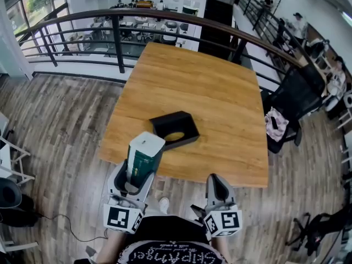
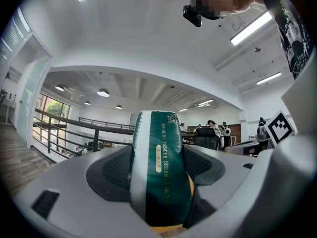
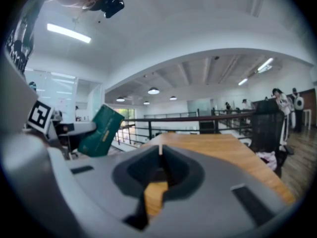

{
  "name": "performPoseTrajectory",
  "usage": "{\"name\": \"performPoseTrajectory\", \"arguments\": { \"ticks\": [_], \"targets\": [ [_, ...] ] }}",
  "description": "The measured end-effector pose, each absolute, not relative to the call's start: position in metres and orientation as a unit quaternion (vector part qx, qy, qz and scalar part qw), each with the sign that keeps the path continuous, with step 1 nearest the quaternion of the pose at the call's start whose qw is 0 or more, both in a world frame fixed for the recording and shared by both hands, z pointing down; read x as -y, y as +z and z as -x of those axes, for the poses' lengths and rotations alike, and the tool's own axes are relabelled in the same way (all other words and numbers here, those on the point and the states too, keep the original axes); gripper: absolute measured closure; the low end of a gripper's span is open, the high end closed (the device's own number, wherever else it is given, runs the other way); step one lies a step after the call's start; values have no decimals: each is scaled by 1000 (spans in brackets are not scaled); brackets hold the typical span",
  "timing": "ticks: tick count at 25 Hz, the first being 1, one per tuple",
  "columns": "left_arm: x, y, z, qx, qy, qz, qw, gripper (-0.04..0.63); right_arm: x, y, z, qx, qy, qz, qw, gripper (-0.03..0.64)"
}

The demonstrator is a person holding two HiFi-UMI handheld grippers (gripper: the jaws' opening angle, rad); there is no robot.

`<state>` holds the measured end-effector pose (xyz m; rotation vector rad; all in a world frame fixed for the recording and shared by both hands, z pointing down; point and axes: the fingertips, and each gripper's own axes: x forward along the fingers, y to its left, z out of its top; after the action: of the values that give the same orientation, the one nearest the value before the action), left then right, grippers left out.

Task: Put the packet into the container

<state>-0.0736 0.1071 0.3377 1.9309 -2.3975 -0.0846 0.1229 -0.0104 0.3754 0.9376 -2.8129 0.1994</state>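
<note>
A green and white packet (image 1: 143, 157) stands upright in my left gripper (image 1: 134, 179), which is shut on its lower part just off the table's near edge. In the left gripper view the packet (image 2: 161, 167) fills the space between the jaws, gold lettering down its green face. A black container (image 1: 175, 129) with a round opening lies tilted on the wooden table (image 1: 192, 87), just beyond the packet. My right gripper (image 1: 218, 190) is shut and holds nothing, its jaws meeting in the right gripper view (image 3: 159, 152). The packet (image 3: 101, 131) shows at that view's left.
A dark railing (image 1: 165, 21) curves round the table's far side. A black chair (image 1: 297, 100) with a pink cloth (image 1: 275, 124) stands at the table's right. A white stand (image 1: 11, 158) and a dark round object (image 1: 10, 194) sit on the wood floor at left.
</note>
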Motion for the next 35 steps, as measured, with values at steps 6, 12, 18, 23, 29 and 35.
{"name": "performPoseTrajectory", "arguments": {
  "ticks": [6, 12, 18, 23, 29, 35],
  "targets": [
    [-101, 340, 70, 776, -21, -630, 33, 247, 17, 379, -129, 941, 74, -318, 86, 577],
    [-94, 339, 73, 775, -19, -630, 35, 247, 26, 380, -133, 938, 76, -326, 85, 577],
    [-71, 339, 89, 770, -20, -637, 36, 247, 45, 383, -122, 935, 81, -334, 89, 577],
    [-50, 339, 109, 766, -25, -641, 37, 247, 62, 381, -106, 932, 81, -342, 91, 577],
    [-12, 330, 142, 756, -29, -653, 34, 247, 92, 367, -72, 929, 79, -351, 84, 577],
    [8, 329, 168, 747, -32, -663, 35, 249, 106, 364, -46, 925, 80, -361, 86, 577]
  ]
}}
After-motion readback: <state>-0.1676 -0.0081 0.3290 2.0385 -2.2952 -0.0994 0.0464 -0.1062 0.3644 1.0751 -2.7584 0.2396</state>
